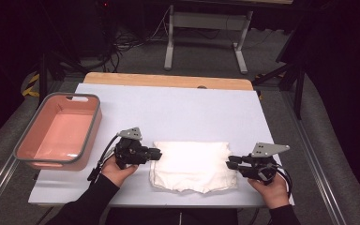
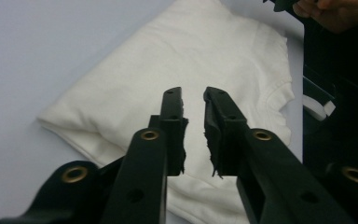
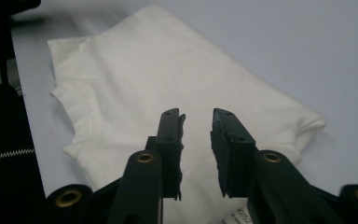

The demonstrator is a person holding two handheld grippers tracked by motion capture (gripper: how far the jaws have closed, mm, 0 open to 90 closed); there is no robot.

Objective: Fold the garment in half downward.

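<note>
A white sheet (image 1: 168, 108) covers the table, and a folded white T-shirt (image 1: 193, 165) lies flat on it near the near edge, midway between the two grippers. Its collar sits at the near side, and in the right gripper view a small printed label (image 3: 238, 215) shows just beyond the jaws at the garment's near end. At the left of the table, well apart from the shirt, stands a pink bin (image 1: 58, 133) with a grey rim. The left gripper (image 1: 155, 153) lies level in the person's left hand (image 1: 117, 171), its tips pointing right and reaching just to the shirt's left edge; in the left gripper view (image 2: 193, 100) the jaws stand a narrow gap apart, with the cloth spread below and beyond them and nothing pinched between the pads. The right gripper (image 1: 229, 163) lies level in the right hand (image 1: 272, 187), its tips pointing left and meeting the shirt's right edge; in the right gripper view (image 3: 198, 116) its jaws likewise stand slightly apart over the fabric, holding nothing, with the shirt stretching away to the far left.
</note>
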